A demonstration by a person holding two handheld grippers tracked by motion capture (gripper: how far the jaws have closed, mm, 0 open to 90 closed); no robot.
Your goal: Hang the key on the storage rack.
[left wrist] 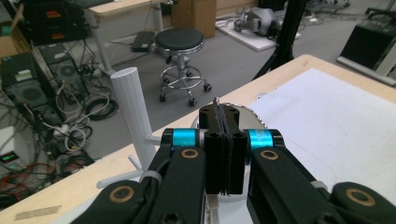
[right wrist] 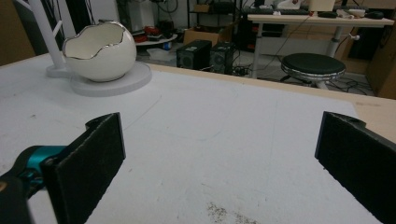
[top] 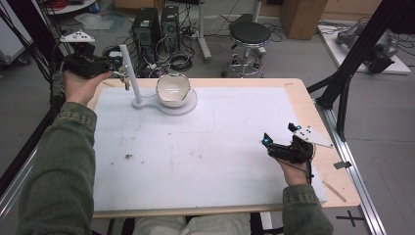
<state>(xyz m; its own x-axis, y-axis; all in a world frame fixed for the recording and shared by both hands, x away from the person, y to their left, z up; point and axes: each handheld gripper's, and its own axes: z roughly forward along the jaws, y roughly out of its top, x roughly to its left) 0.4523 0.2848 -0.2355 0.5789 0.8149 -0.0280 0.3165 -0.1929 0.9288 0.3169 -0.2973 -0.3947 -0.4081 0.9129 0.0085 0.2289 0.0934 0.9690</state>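
A white stand has a tall post (top: 129,68) with short side pegs (left wrist: 152,138) and a round base (top: 190,105). A white egg-shaped bowl (top: 172,90) with a silver rim sits on that base, seen too as the bowl (right wrist: 99,52) in the right gripper view. My left gripper (top: 121,72) is held up beside the post at the table's far left corner. Its jaws are pressed together, and a thin metal tip (left wrist: 215,100) sticks out between them at the left gripper (left wrist: 218,114). My right gripper (top: 280,135) rests low over the white mat (top: 215,142) at the right. The right gripper (right wrist: 219,154) is wide open and holds nothing.
A small dark stain (top: 128,156) marks the mat at front left. The wooden table edge (top: 337,186) runs just right of my right hand. Beyond the table are a black stool (top: 249,34), computer towers (top: 147,27) with cables, and a black frame strut (top: 345,93).
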